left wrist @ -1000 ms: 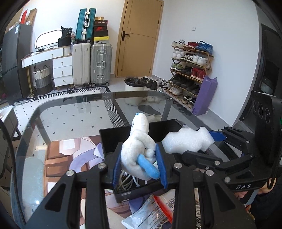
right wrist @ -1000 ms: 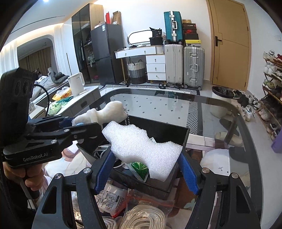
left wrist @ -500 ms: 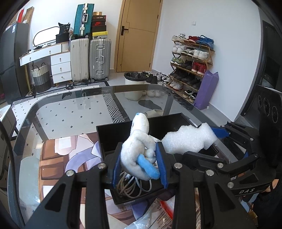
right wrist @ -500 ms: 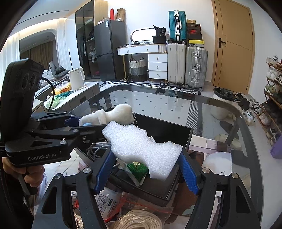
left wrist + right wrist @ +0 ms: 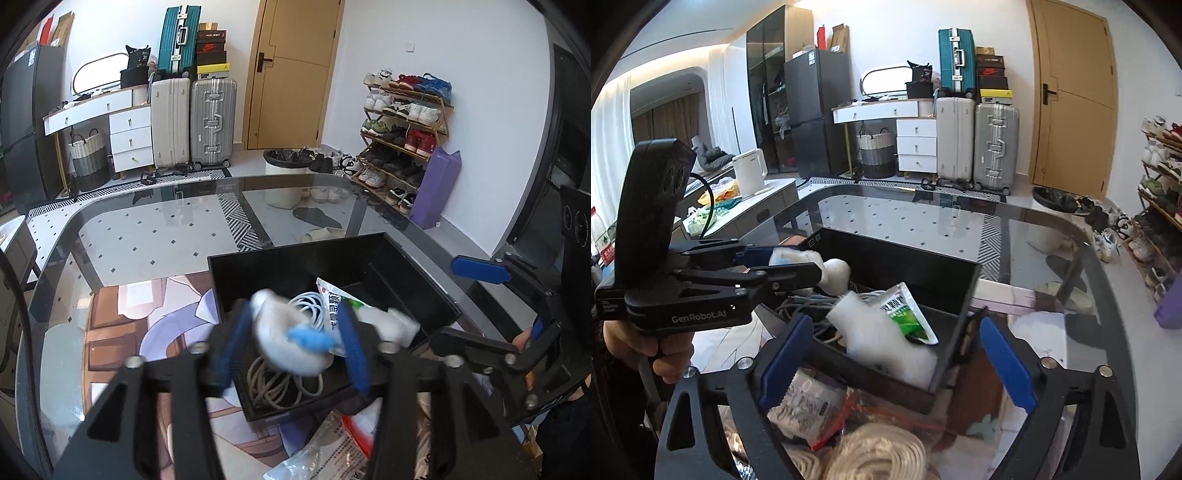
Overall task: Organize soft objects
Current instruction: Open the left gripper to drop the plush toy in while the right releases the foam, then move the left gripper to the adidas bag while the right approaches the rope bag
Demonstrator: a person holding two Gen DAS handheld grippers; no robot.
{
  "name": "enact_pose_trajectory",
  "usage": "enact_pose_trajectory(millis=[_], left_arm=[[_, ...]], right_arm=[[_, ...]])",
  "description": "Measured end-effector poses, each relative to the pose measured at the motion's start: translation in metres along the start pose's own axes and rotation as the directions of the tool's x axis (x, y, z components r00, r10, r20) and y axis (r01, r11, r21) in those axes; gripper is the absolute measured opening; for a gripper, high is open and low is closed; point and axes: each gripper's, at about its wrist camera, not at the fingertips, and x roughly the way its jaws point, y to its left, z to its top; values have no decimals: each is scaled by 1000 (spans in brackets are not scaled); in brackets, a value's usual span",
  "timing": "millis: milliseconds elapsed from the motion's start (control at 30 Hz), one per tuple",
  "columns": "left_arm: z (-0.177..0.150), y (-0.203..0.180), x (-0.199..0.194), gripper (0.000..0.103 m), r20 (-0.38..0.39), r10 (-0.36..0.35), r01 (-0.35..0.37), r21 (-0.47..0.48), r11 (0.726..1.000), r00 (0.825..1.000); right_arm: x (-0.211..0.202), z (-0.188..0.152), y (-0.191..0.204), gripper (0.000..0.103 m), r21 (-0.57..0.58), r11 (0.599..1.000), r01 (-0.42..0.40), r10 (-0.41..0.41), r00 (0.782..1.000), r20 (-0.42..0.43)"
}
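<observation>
Right tongs spread wide, empty; white foam piece lies in the black box beneath them. Left tongs parted, plush toy blurred between the pads over the box — held or let go, cannot tell. Foam looks done; toy nearly. Bags, rope coil wait on the desk

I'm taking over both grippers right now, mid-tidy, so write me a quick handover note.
Left gripper: open, with the blurred plush toy loose between its fingers, over the black box.
Right gripper: open and empty. The white foam lies in the box.
Done: foam boxed.
Left: see the plush settle inside, then probably the packets and coiled rope in front of the box.
</observation>
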Motion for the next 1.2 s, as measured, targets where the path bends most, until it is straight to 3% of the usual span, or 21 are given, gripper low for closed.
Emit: enact_pose_trajectory(millis=[100, 167, 300, 800, 1200], left_arm=[[-1, -4, -10, 69, 10, -7, 7, 10, 1000, 1000], [-2, -6, -18, 97, 24, 12, -12, 7, 1000, 1000], [-9, -8, -36, 103, 61, 37, -37, 2, 999, 997], [-47, -21, -72, 103, 75, 87, -88, 22, 996, 993], [-63, -16, -75, 103, 54, 77, -77, -4, 997, 996]], right_arm=[[-12, -5, -6, 102, 23, 1000, 8, -8, 1000, 12], [-20, -9, -10, 102, 41, 999, 12, -13, 1000, 15], [-33, -18, -16, 102, 69, 997, 16, -17, 1000, 12], [-61, -52, -9, 102, 86, 996, 29, -27, 999, -24], [-44, -62, -3, 102, 53, 998, 19, -12, 993, -116]])
